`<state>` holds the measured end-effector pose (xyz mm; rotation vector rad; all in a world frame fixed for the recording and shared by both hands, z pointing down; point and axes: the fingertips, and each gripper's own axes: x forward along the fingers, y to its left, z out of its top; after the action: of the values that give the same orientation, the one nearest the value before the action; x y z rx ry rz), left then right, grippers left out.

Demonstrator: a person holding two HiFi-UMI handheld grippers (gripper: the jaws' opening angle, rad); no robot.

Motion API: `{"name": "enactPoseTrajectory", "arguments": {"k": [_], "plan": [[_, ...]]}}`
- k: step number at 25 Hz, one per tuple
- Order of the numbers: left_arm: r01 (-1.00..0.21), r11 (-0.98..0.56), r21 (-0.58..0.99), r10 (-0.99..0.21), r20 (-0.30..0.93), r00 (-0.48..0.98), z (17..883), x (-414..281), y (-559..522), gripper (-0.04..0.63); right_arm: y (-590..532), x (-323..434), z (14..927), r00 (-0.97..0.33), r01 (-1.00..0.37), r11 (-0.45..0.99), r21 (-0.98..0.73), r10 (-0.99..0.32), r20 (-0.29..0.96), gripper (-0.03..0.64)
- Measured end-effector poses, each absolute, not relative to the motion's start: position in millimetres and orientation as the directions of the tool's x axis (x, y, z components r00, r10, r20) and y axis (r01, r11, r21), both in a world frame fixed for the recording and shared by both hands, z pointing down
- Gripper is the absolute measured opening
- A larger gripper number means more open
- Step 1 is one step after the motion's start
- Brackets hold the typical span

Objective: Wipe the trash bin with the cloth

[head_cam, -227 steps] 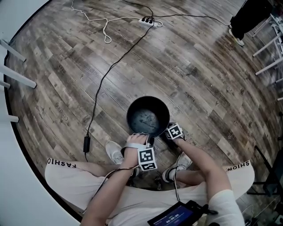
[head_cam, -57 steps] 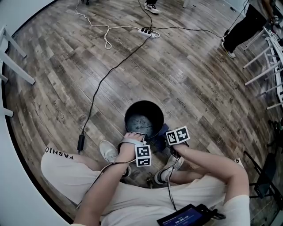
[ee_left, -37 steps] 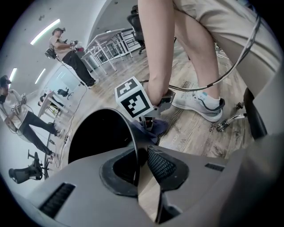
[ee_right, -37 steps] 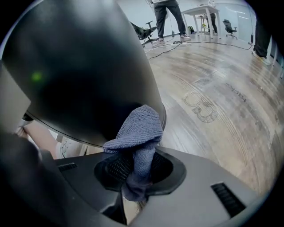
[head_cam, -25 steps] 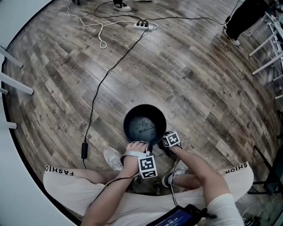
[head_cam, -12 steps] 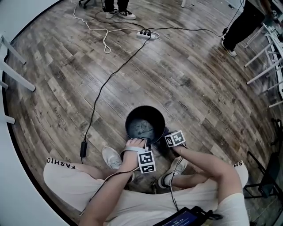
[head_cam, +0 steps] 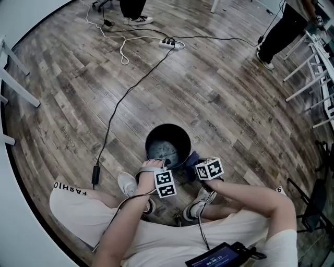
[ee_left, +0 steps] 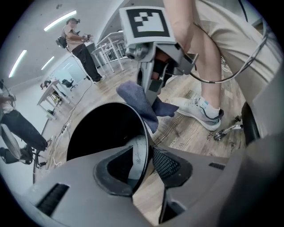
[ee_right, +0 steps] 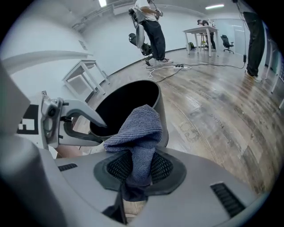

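The black round trash bin [head_cam: 168,146] stands on the wood floor in front of the person's feet. My left gripper [head_cam: 158,165] straddles its near rim [ee_left: 143,146], one jaw inside and one outside. Its jaws have just been opening, and the pads [ee_left: 165,163] no longer clamp the wall. My right gripper [head_cam: 196,164] is shut on a blue-grey cloth [ee_right: 138,131], which hangs bunched at rim height just outside the bin's near right side. In the left gripper view, the cloth [ee_left: 141,101] drapes against the rim.
A black cable [head_cam: 125,96] runs from a power strip [head_cam: 171,44] across the floor, past the bin's left. The wearer's shoes [head_cam: 127,183] sit close behind the bin. Other people stand at the top [head_cam: 133,8] and top right [head_cam: 282,26]. White table legs [head_cam: 308,68] are at the right.
My right gripper has risen with the cloth from low beside the bin up to rim height. The left hand has stayed at the near rim.
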<state>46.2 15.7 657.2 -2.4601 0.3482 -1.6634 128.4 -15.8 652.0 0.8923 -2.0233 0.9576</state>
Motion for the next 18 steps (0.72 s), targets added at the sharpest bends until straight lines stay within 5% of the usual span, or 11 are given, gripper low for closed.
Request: {"name": "enactPoseTrajectory", "arguments": {"k": [8, 18], "plan": [[-0.068, -0.970, -0.232, -0.241, 0.898, 0.367, 660, 44, 17, 0.140, -1, 114, 660, -0.447, -0.816, 0.513, -0.266, -0.268, 0.854, 0.084], [-0.011, -0.971, -0.239, -0.225, 0.898, 0.378, 658, 59, 25, 0.057, -23, 117, 707, -0.376, -0.809, 0.578, -0.110, -0.364, 0.852, 0.084]]}}
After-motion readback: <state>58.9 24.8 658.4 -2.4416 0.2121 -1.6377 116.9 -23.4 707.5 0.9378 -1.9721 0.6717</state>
